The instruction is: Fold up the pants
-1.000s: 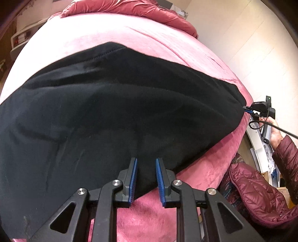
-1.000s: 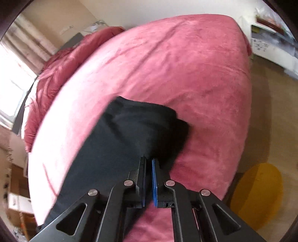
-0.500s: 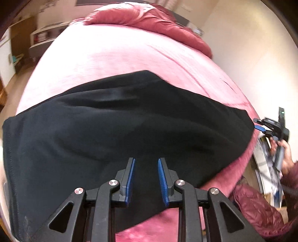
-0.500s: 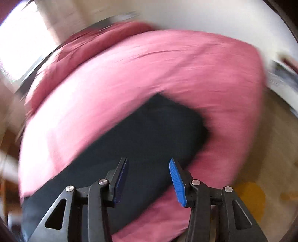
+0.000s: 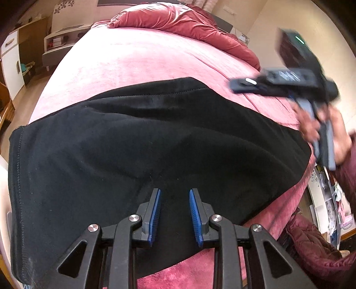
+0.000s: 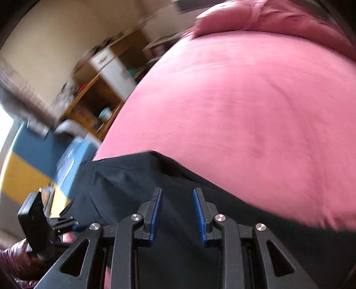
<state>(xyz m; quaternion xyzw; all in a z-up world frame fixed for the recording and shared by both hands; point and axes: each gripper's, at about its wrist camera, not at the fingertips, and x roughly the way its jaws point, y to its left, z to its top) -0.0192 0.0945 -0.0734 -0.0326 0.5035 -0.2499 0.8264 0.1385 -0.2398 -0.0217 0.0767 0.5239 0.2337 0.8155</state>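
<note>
The black pants [image 5: 138, 142] lie folded flat across the near part of the pink bed [image 5: 133, 57]. My left gripper [image 5: 174, 195] is open and empty, just above the pants' near edge. My right gripper [image 6: 177, 194] is open and empty, above the pants [image 6: 133, 184] near their far corner. It shows blurred in the left wrist view [image 5: 242, 85], above the pants' right end, with the hand holding it. The left gripper's body shows at the lower left of the right wrist view [image 6: 37, 224].
A red duvet [image 5: 184, 20] is bunched at the head of the bed. White and wooden furniture [image 5: 13, 57] stands left of the bed. A blue and yellow object [image 6: 33, 160] lies beyond the bed's edge. A dark red jacket sleeve [image 5: 316, 249] is at the lower right.
My right gripper let go of the pants' end, opened, then lifted and swung over the bed. My left gripper stayed open and moved further over the pants.
</note>
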